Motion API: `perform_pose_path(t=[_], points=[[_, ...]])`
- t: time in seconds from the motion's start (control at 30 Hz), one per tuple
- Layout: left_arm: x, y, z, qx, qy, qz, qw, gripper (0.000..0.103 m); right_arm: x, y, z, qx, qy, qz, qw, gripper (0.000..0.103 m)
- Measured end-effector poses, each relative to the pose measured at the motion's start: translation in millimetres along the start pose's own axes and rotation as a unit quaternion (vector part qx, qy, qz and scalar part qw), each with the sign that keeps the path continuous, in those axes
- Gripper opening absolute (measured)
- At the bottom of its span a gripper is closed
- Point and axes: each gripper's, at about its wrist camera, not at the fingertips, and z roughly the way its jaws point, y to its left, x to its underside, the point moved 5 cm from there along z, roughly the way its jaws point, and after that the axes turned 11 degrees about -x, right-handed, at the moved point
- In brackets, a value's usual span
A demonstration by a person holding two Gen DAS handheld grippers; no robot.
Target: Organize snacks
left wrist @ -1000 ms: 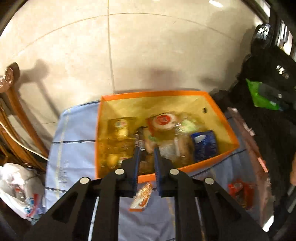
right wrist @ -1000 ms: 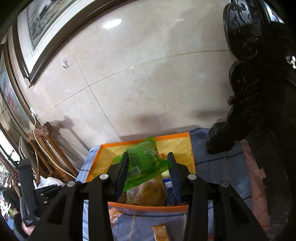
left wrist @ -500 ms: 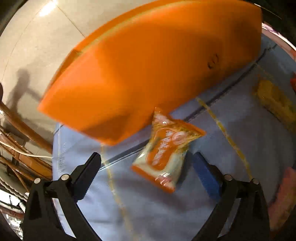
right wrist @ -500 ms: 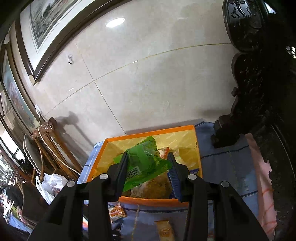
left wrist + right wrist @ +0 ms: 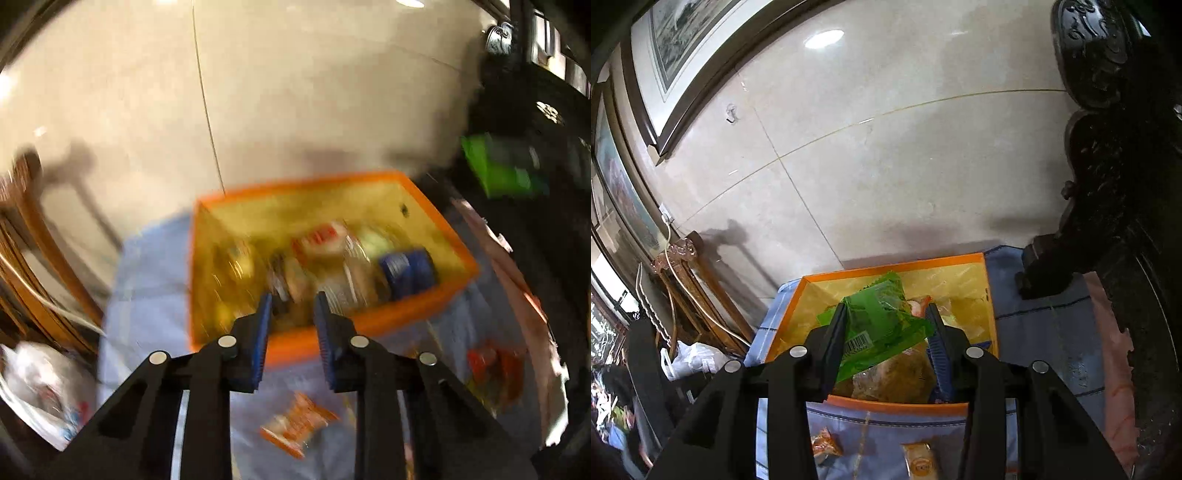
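box (image 5: 897, 407) on a cloth (image 5: 1038, 332) against the wall (image 5: 886, 166), packets (image 5: 402, 271) inside; two packets (image 5: 918, 459) on the cloth before it; a chair (image 5: 683, 288) to its left

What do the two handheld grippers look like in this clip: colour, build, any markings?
Both match. The left gripper and right gripper have matte black angular linkage arms with slot cut-outs, joined by round silver pins. Each finger carries a ribbed blue pad. No cables, lettering or sleeves are visible.
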Motion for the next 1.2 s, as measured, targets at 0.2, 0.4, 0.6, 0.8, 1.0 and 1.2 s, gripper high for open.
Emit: perform_pose_path(t=[0.2,0.4,0.6,0.8,1.0,1.2], points=[[3.1,-4.1,-21.7,-0.023,-0.015,0.041,0.9988,0.098,-3.9,9.1,-6.1,-0.010,-0.005,-0.013,1.000,0.042],[135.9,-39.8,31.5,-0.078,0.032,0.248,0.9651,0.099,0.8,3.2,-17.8,-0.002,-0.013,-0.013,1.000,0.042],[169.9,-24.5,91.4,0.045,0.129,0.112,0.9842,0.065,6.0,5.0,-13.6,0.005,-0.003,-0.017,1.000,0.042],[144.1,-25.9,67.3,0.076,0.148,0.096,0.9814,0.033,8.5,10.3,-14.8,-0.003,-0.003,-0.019,1.000,0.042],[96.5,-30.6,16.2,0.088,0.104,0.089,0.9867,0.033,3.0,19.8,-20.9,-0.007,-0.004,-0.032,0.999,0.042],[-14.1,2.8,-17.5,0.049,0.022,0.020,0.9983,0.033,-14.0,19.3,-23.0,-0.009,-0.019,-0.017,1.000,0.042]])
